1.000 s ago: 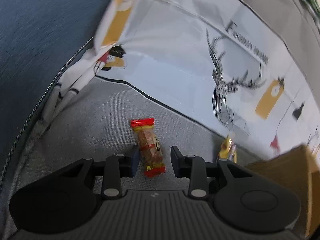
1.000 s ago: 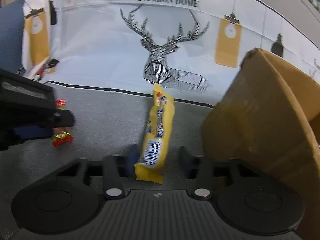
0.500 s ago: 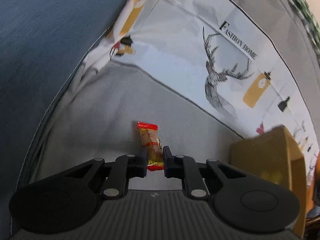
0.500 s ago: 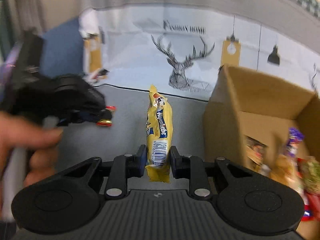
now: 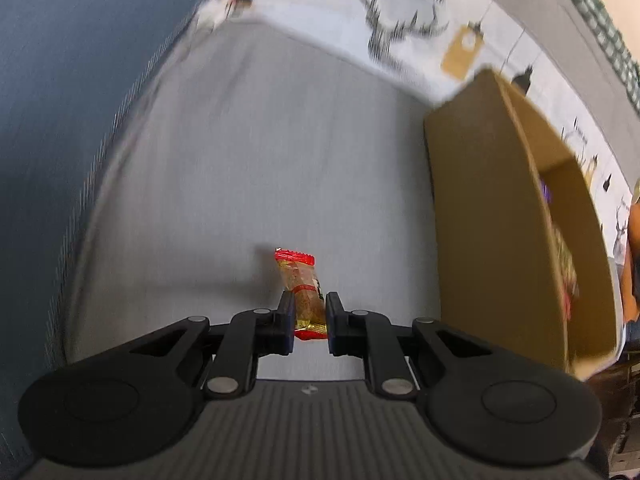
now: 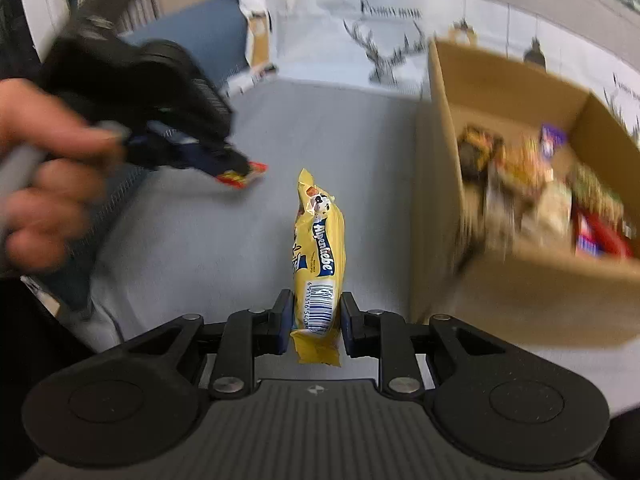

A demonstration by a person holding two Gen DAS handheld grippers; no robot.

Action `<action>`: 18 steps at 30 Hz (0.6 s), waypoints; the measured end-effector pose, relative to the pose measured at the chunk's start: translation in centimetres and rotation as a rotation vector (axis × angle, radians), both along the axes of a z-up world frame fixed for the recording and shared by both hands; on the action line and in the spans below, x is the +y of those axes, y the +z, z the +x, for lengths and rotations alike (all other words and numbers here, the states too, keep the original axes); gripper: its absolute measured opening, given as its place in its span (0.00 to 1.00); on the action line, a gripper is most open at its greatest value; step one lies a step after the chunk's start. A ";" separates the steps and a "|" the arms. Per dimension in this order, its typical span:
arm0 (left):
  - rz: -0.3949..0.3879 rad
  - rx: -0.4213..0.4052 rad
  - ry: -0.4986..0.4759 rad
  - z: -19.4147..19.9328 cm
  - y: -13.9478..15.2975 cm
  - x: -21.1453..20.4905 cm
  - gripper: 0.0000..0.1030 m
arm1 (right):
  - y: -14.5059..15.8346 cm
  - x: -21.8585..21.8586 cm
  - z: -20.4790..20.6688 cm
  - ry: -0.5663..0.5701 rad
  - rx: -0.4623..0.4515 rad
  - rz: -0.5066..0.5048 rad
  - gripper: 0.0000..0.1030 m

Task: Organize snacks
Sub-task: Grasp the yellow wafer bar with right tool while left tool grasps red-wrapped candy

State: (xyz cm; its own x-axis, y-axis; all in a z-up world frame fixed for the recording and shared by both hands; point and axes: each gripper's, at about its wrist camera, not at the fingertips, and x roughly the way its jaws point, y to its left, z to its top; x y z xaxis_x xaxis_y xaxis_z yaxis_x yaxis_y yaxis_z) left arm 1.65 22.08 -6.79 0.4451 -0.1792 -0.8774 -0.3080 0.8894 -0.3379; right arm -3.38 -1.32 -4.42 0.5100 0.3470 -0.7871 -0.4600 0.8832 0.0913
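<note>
The left claw (image 5: 307, 322) is clamped on a small clear-wrapped brown snack bar with red crimped ends (image 5: 302, 292), pinching its lower half so the top end juts forward beyond the fingertips, lifted off the grey cloth-covered tabletop (image 5: 256, 168). To its right stands an open brown cardboard box (image 5: 492, 216), its near wall upright and some colourful packets just visible inside.

The right claw (image 6: 314, 322) grips a long yellow plastic candy packet with a blue label and a barcode (image 6: 318, 256) near its bottom end; the packet stands up between the fingers, above the grey surface. In the right wrist view the box sits to the right, holding a blurred heap of mixed snack packets (image 6: 536, 184). On the left of that view a person's hand (image 6: 44, 168) holds the other black gripper, with the red-ended bar poking from its tip.

A white cloth printed with a deer head and yellow hanging tags (image 5: 404, 32) lies behind the grey surface.
</note>
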 end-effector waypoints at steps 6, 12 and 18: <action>0.038 0.034 -0.032 -4.1 -2.1 -2.5 0.16 | -3.3 -0.8 0.0 -0.008 0.067 0.007 0.25; 0.108 0.052 -0.063 -3.5 -2.6 -3.6 0.24 | -5.1 -1.2 0.8 0.018 0.095 0.025 0.35; 0.159 0.049 -0.101 -3.0 -2.6 -4.6 0.26 | -5.7 -1.0 1.5 0.030 0.083 0.046 0.39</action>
